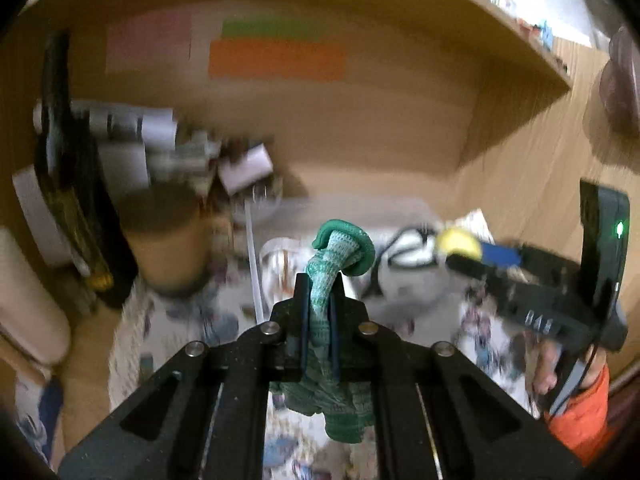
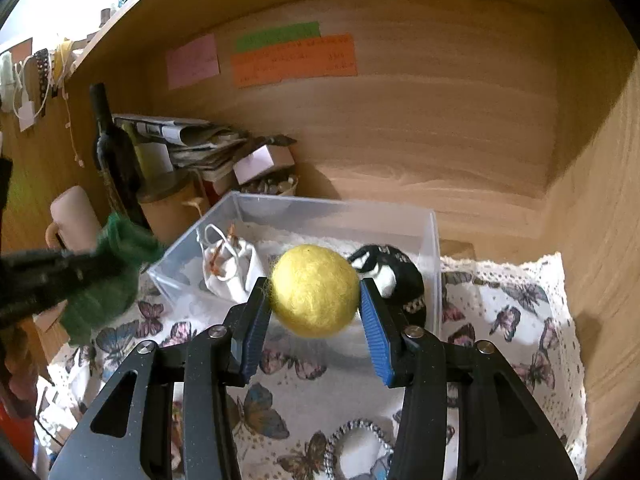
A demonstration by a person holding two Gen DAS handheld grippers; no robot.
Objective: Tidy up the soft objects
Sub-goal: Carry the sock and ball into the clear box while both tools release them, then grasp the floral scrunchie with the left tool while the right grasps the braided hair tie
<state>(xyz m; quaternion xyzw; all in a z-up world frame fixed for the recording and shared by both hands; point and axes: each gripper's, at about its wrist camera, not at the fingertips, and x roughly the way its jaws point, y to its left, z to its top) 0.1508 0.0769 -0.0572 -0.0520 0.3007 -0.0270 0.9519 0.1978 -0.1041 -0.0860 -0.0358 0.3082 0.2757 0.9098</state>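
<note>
My left gripper (image 1: 320, 284) is shut on a green knitted cloth (image 1: 340, 248) that sticks up past the fingertips and hangs below them. It shows blurred in the right wrist view (image 2: 108, 272), left of the bin. My right gripper (image 2: 316, 292) is shut on a yellow felt ball (image 2: 314, 290), held in the air over the near edge of a clear plastic bin (image 2: 434, 240). The ball also shows in the left wrist view (image 1: 458, 242). In the bin lie a white drawstring pouch (image 2: 230, 268) and a black-and-white soft item (image 2: 394, 274).
A butterfly-print cloth (image 2: 520, 320) covers the shelf floor. A beaded ring (image 2: 360, 448) lies on it near me. A dark bottle (image 2: 112, 148), stacked papers (image 2: 192, 140), a small box (image 2: 260, 162) and a pale cup (image 2: 74, 216) crowd the back left. Wooden walls close the back and right.
</note>
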